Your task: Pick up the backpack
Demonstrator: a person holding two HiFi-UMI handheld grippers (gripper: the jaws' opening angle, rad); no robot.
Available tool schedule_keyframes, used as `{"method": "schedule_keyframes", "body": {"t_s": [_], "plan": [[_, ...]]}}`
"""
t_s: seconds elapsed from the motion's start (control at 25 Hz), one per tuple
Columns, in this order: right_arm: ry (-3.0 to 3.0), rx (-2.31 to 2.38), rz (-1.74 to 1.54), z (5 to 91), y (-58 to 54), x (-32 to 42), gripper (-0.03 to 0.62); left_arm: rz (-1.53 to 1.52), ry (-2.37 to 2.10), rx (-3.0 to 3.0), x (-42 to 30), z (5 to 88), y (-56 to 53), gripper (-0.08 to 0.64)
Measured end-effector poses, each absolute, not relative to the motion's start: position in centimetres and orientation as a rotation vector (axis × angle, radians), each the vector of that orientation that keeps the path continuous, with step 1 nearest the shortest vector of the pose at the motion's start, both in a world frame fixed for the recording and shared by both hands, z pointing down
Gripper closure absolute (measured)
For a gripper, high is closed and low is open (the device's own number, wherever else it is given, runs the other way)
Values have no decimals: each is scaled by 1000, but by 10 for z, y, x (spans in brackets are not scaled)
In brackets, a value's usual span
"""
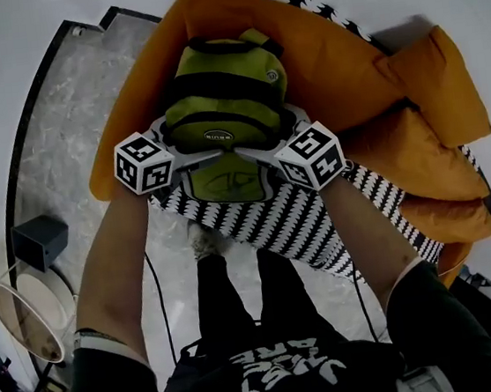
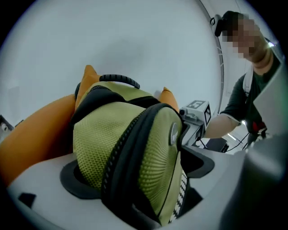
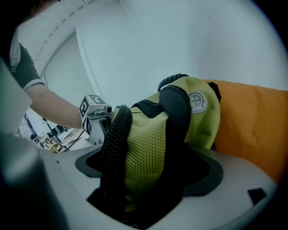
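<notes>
A lime-green and black backpack stands upright on a black-and-white patterned cover, leaning against an orange cushion. My left gripper reaches in at its lower left side and my right gripper at its lower right. In the left gripper view the mesh front pocket fills the gap between wide-spread jaws. In the right gripper view the backpack's side and a ribbed black strap sit between jaws that are equally wide. Both grippers are open around the bag's lower part.
More orange cushions lie to the right on the sofa. A grey marbled floor runs along the left, with a black box, a round white object and a cable. A white wall stands behind the sofa.
</notes>
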State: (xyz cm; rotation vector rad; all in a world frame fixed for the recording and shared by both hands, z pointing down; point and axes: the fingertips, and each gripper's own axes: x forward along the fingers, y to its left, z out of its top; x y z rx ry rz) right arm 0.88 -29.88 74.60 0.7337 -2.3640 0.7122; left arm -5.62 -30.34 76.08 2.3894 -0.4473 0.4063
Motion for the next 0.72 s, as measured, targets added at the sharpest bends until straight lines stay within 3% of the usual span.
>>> {"method": "schedule_keyframes", "body": {"t_s": [0.04, 0.16, 0.36, 0.72], "plan": [[-2370, 729, 717, 748, -299, 9, 112, 367, -462, 2382, -54, 758, -304, 0], [-2403, 693, 747, 751, -294, 8, 120, 291, -484, 2376, -54, 749, -298, 160], [-2442, 613, 819, 752, -281, 1, 278, 270, -456, 2381, -48, 742, -282, 313], [-2517, 527, 835, 726, -260, 1, 430, 204, -435, 2420, -36, 712, -264, 406]]}}
